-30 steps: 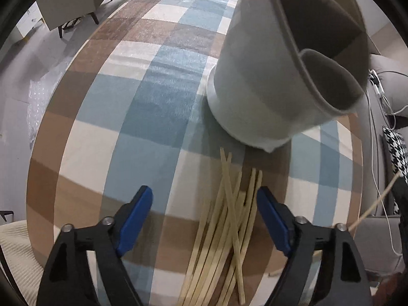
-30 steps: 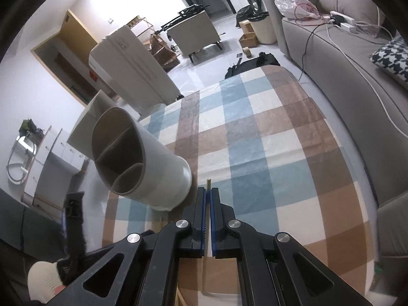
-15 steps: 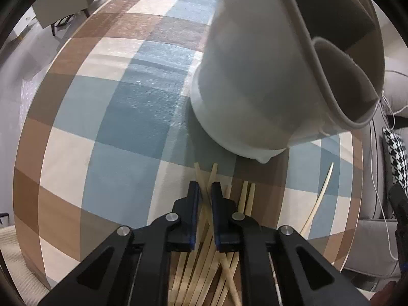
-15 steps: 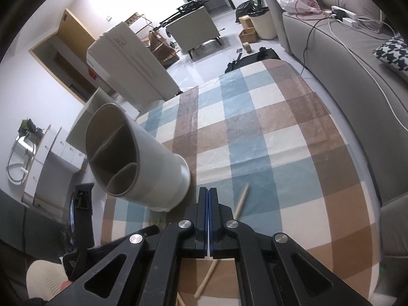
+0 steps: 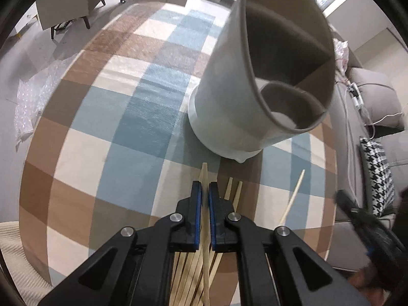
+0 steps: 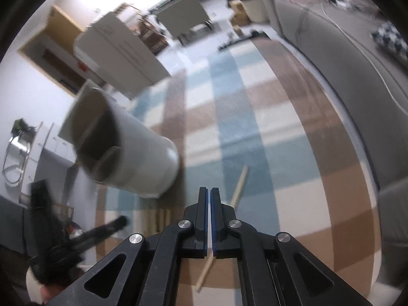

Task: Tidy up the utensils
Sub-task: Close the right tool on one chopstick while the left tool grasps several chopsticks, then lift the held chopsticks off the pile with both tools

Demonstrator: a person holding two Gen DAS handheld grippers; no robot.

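From your left wrist view, your left gripper (image 5: 205, 191) is pinching one chopstick (image 5: 204, 176) between nearly closed jaws, its tip pointing at the holder (image 5: 229, 107) standing on the checked cloth (image 5: 107, 127). The pile (image 5: 193, 275) is lying under the fingers; a stray stick (image 5: 293, 199) is lying apart to the right.

From your right wrist view, your right gripper (image 6: 209, 196) is sitting closed on nothing, above the stray stick (image 6: 239, 181). The holder (image 6: 132, 153) is standing to the left, blurred.

Left tongs (image 5: 205, 199) and right tongs (image 6: 209, 201), black angular plastic arms, blue pads, silver round screws
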